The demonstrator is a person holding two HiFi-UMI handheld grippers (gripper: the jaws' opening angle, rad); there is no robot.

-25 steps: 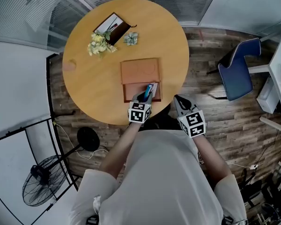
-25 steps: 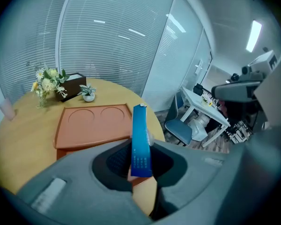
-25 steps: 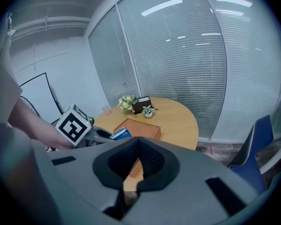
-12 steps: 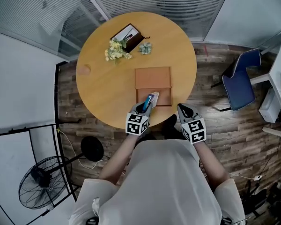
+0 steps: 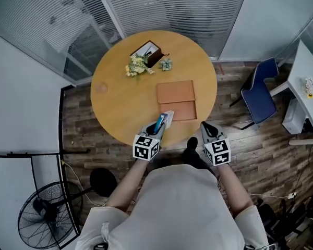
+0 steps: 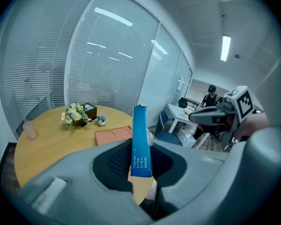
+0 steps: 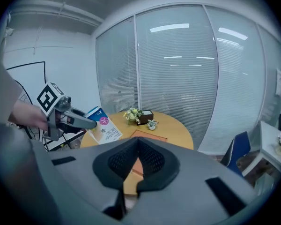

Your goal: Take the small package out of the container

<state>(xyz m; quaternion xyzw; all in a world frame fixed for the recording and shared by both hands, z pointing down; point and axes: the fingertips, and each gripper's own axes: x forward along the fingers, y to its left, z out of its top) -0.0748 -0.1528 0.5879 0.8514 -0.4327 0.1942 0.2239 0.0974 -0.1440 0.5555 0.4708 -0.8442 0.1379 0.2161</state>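
**Small package** [image 6: 140,135]: a thin blue-and-white printed pack, clamped by its lower end between the two pads of the left gripper [image 5: 156,126]. It stands on edge, narrow blue side toward that gripper's camera and broad printed face turned right. The pinch low on the pack leaves most of its length free above the jaws, which suits drawing it clear of a shallow tray.

**Position:** the pack hangs in the air over the near edge of the round wooden table [image 5: 120,103], just near and left of the flat orange-brown container [image 5: 178,110] and apart from it. Judged from this, the removal itself is done and only setting down remains.

**Container:** its two halves lie flat side by side, the far half [image 5: 176,91] touching the near one, so the tray is open from above.

**Right gripper** [image 5: 206,127]: jaws closed together on nothing, held off the table's near right edge, out of the left gripper's way.

**Far side:** flower bunch [image 5: 136,65], dark box [image 5: 150,52], small potted plant [image 5: 166,64], well apart from the work
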